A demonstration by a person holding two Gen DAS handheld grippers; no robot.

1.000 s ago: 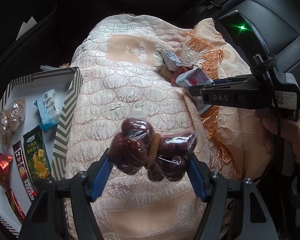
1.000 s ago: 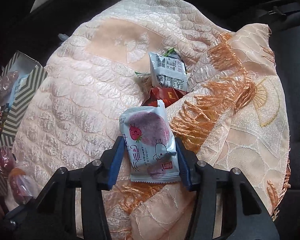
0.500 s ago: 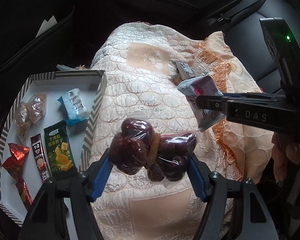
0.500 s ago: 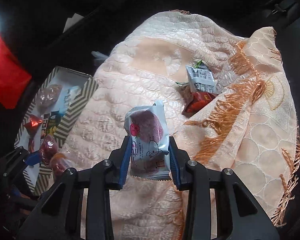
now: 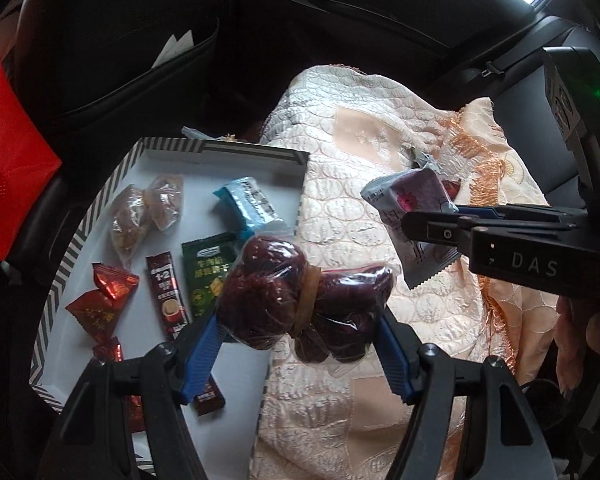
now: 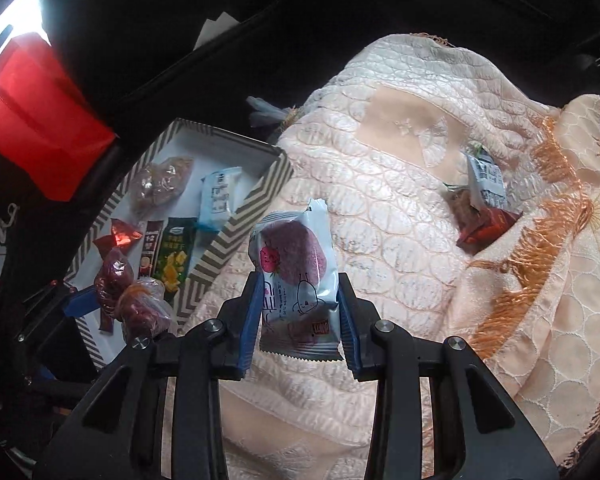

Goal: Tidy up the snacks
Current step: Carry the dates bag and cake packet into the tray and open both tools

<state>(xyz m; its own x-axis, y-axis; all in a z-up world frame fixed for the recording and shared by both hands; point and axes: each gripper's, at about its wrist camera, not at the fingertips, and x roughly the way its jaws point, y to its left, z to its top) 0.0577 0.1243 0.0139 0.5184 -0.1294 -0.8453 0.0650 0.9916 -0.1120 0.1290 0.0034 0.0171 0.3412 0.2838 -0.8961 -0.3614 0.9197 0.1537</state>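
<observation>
The step in hand is judged to be the carry: both grippers are loaded and held above the peach embroidered cloth point(image 5: 364, 208) draped over the seat, with the striped-rim box point(image 5: 236, 151) lying just beside the cloth's left edge. The box already holds 2 clear bags of pale nuts, a blue-and-white packet point(image 5: 250, 204), a green cracker packet point(image 5: 206, 268), a brown coffee stick and several red foil candies, all laid flat on its white floor. The left gripper point(image 5: 300, 340) stands fairly wide, its blue pads pressed on either side of a clear bag of red dates point(image 5: 300, 300), a 2-lobed bundle cinched at the waist by a tan band and hanging over the box's near right edge. The right gripper point(image 6: 298, 320) stands narrower, pads squeezing the lower sides of a white packet with a purple disc and strawberry print point(image 6: 294, 264), held upright over the cloth, right of the box. The next move appears to call for bringing each load over bare box floor (free space shows along the right side) before opening the jaws. Still on the cloth, in a fold near the orange fringe, lie a white barcode packet point(image 6: 486, 180) and a red wrapper point(image 6: 488, 228), touching.
</observation>
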